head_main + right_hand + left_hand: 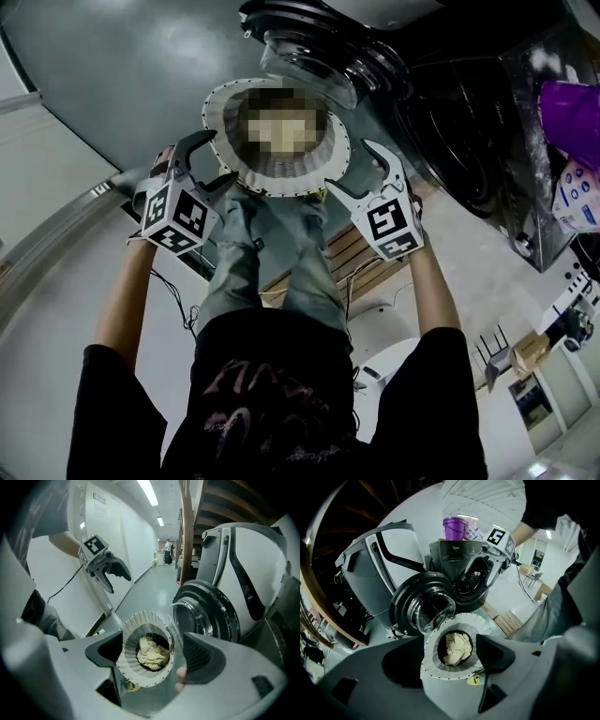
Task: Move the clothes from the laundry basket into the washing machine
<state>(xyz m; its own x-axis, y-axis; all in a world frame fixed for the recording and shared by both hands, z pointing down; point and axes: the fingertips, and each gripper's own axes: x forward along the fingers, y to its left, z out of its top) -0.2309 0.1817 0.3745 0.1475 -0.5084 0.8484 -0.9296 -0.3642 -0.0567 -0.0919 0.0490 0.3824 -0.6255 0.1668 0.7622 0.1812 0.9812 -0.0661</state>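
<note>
Holds the left gripper (217, 157) at 8 o'clock of the laundry basket (217, 122), curved grey plastic jaws spread wide, gripping nothing. Carries its marker cube of black-and-white squares just behind them. Frames the basket between both jaws in the left gripper view; cannot tell whether a jaw tip touches the rim or only comes just beside it.

Centres on the basket: round, white, with a finely pleated wall flaring to a dotted edge and a dark well inside. Cradles a crumpled cream cloth (457, 648), soft and deeply creased, low in that well, so inside the basket and not in the washing machine (487, 122).

Holds the right gripper (349, 167) at 4 o'clock of the basket, jaws likewise wide and empty. Shows a ribbed dark pad on one jaw in the right gripper view, with the basket between the two.

Meets the round door (314, 56) at 1 o'clock of the basket: thick black ring around a clear, bulging glass bowl, swung open. Reaches the machine at 2 o'clock, dark, boxy and glossy, its circular port gaping. Ends at a smooth purple tub (570, 112) on top, far right.
</note>
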